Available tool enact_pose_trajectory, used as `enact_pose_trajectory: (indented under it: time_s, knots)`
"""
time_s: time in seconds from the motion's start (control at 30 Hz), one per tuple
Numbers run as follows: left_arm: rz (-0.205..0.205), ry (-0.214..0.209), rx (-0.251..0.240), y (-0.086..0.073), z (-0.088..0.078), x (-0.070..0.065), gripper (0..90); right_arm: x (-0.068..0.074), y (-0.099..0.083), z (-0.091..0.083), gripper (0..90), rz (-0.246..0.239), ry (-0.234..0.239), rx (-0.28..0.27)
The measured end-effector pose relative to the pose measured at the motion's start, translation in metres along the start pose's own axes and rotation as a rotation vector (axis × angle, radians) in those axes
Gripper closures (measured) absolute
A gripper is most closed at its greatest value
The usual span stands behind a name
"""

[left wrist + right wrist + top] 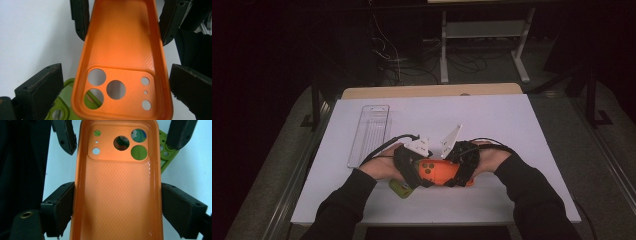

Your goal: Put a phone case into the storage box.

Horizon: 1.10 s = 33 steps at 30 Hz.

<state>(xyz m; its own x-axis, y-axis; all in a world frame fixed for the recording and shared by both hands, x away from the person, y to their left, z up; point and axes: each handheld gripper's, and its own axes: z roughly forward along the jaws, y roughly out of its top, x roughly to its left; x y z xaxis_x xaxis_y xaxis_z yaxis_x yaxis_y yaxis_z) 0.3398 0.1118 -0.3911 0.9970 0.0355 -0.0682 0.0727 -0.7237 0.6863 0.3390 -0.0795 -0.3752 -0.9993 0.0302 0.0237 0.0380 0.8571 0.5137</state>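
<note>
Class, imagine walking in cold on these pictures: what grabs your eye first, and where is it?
The bright orange phone case stands out, held near the front edge of the white table between the left claw and the right claw. A green phone case peeks out beneath it, showing through its camera holes. A clear plastic tray lies off to the left.
</note>
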Motion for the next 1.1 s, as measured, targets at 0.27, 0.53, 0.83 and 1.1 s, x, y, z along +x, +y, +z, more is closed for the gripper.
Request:
enact_pose_trajectory:
  time_s: [0.27, 0.53, 0.83, 1.1]
  knots:
    - [-0.001, -0.012, 0.032, -0.0002, 0.0080, -0.0023, 0.0, 0.0005, 0.0009, -0.0022, 14.9, -0.002, -0.003, -0.011]
    - [0.037, 0.001, 0.064, 0.0005, 0.0099, -0.0024, 5.4, 0.0010, 0.0021, 0.0003, 14.9, -0.007, 0.002, -0.006]
    - [0.048, -0.001, 0.065, 0.0003, 0.0094, -0.0032, 14.0, 0.0005, 0.0021, 0.0005, 14.9, -0.008, 0.006, -0.006]
    - [0.058, -0.008, 0.069, 0.0017, 0.0101, -0.0041, 16.1, -0.0004, 0.0007, 0.0008, 14.7, -0.001, 0.024, -0.012]
